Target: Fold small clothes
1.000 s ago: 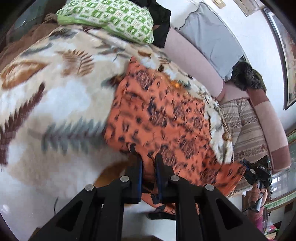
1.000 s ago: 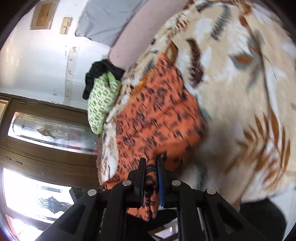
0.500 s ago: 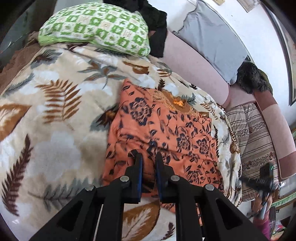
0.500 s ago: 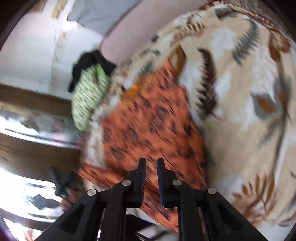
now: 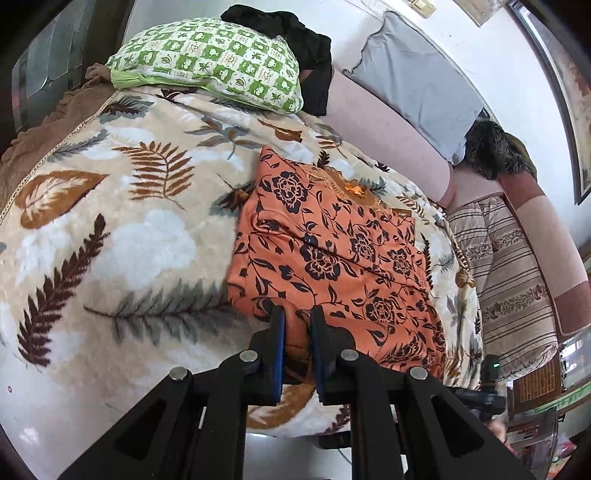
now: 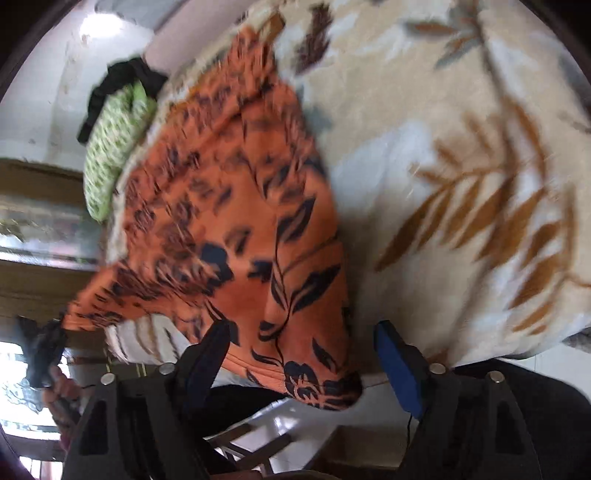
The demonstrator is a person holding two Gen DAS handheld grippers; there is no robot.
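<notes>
**Orange garment laid out on the blanket, one corner pinched, the other being let go**

The leaf-patterned blanket [image 5: 110, 236] covers the bed or sofa and serves as the folding surface, soft and broad enough to take the cloth spread flat; at its far end a green checked pillow [image 5: 210, 62] with a black garment [image 5: 295, 33] behind it sits well apart from the work, so the middle stays free; a grey cushion [image 5: 417, 81] leans against the pink backrest beyond.

The orange floral garment [image 5: 332, 251] lies on the blanket, its far part spread toward the backrest and its near edge at the front of the blanket, hanging a little over it in the right wrist view [image 6: 236, 240]; it looks to be laid out so that the next fold can start from a flat shape. It is thin, bright orange cloth printed with dark roses and vines, with a gold embroidered neckline at the far end and a diagonal crease across the middle; the right wrist view is blurred, so finer detail there is lost.

The left hand-held gripper [image 5: 297, 347] is closed on the garment's near edge, a tuck of orange cloth between its blue pads, probably to keep that side anchored; the right hand-held gripper [image 6: 303, 354] has its jaws opening, the near corner lying between them but the pads clear of it, which reads as a release of that corner.
</notes>
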